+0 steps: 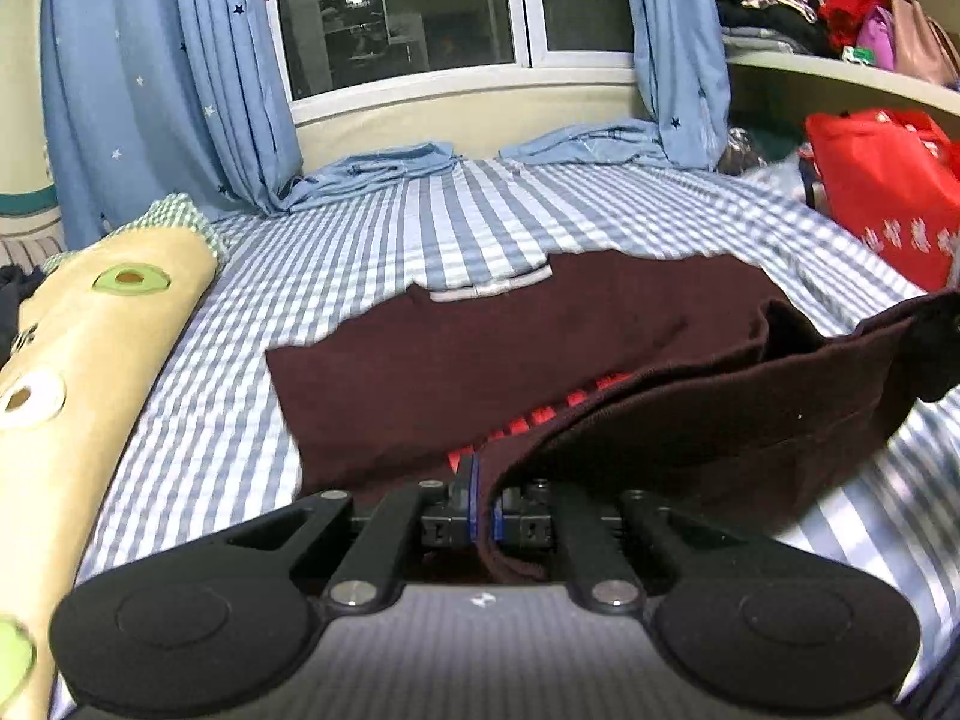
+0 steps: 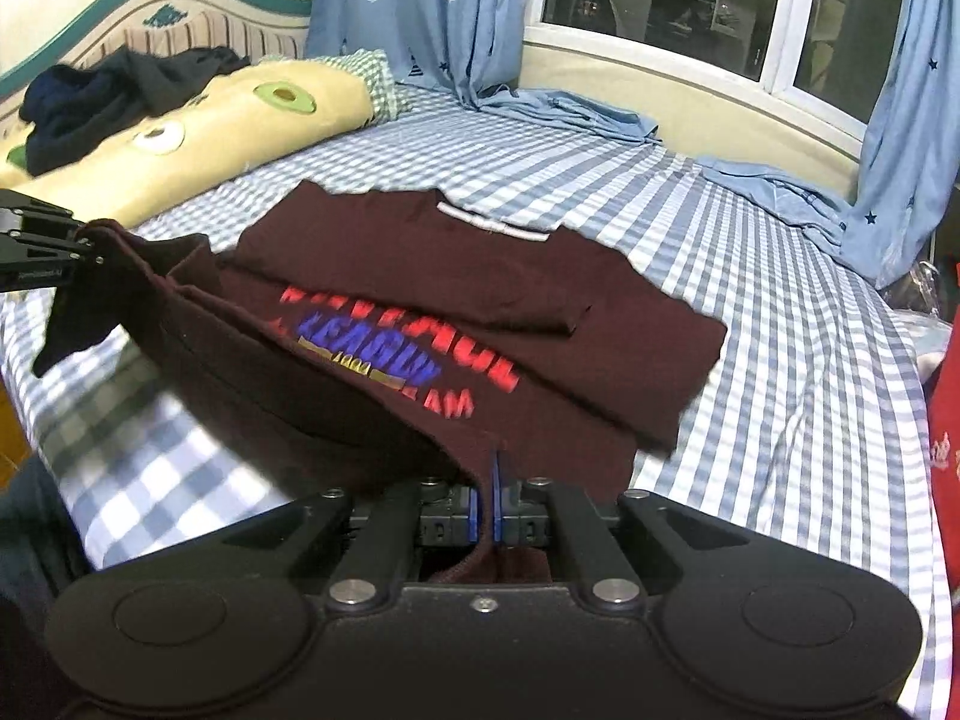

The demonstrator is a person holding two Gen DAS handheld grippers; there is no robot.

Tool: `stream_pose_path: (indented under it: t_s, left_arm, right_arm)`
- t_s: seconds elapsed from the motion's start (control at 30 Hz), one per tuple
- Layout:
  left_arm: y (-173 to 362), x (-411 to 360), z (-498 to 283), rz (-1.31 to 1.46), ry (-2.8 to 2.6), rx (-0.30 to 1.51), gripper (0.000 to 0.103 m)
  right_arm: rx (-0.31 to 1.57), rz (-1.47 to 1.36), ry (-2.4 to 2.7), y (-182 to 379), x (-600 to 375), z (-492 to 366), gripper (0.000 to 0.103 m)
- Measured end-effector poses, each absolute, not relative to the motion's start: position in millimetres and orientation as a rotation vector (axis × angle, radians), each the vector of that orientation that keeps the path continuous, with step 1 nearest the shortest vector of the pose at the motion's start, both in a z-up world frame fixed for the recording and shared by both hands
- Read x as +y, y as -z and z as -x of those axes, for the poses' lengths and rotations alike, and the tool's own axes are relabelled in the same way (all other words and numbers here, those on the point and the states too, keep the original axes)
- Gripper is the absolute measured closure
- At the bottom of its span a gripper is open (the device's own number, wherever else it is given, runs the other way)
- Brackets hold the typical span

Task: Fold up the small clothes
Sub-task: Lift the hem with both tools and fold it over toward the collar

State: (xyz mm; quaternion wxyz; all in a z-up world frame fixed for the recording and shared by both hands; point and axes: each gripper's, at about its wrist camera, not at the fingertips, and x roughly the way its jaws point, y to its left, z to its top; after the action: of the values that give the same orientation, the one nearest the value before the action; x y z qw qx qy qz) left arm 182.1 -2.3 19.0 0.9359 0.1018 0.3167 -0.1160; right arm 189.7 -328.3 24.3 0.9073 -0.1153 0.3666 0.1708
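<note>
Grippers — left (image 1: 483,501), right (image 2: 487,501) — tilted downward, jaws pinching maroon shirt (image 2: 420,276) hem.

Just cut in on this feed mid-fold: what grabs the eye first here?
The dark maroon T-shirt lies mid-bed on the blue-checked sheet, its red and blue print showing. Its near hem is lifted off the bed, pinched in the shut jaws of the left gripper and the right gripper. A yellow avocado-print pillow lies along the left.
</note>
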Motion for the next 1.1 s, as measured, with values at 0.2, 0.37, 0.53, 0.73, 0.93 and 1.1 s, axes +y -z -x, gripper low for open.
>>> stream_pose_path:
  t_s: [0.2, 0.37, 0.53, 0.73, 0.93, 1.1]
  left_arm:
    - [-40.0, -15.3, -288.2, -0.256, 0.228, 0.631, 0.099]
    - [-38.7, -23.4, -390.9, -0.233, 0.212, 0.689, 0.099]
    - [2.3, -23.1, -484.8, -0.213, 0.171, 0.815, 0.099]
    - [58.4, -23.9, -537.6, -0.180, 0.157, 0.948, 0.099]
    - [63.2, -26.5, -556.9, -0.146, 0.192, 0.958, 0.099]
    - [59.0, -29.6, -583.3, -0.100, 0.218, 0.976, 0.090]
  right_arm:
    - [0.763, 0.284, -0.309, -46.7, -336.7, -289.0, 0.100]
    - [0.825, 0.295, -0.255, -42.2, -340.7, -397.3, 0.100]
    - [0.914, 0.265, -0.211, -10.6, -333.1, -494.2, 0.100]
    - [1.034, 0.244, -0.177, 45.5, -325.3, -566.3, 0.100]
    - [1.069, 0.159, -0.160, 57.5, -341.0, -590.4, 0.100]
    - [1.063, 0.094, -0.138, 45.8, -358.6, -601.6, 0.100]
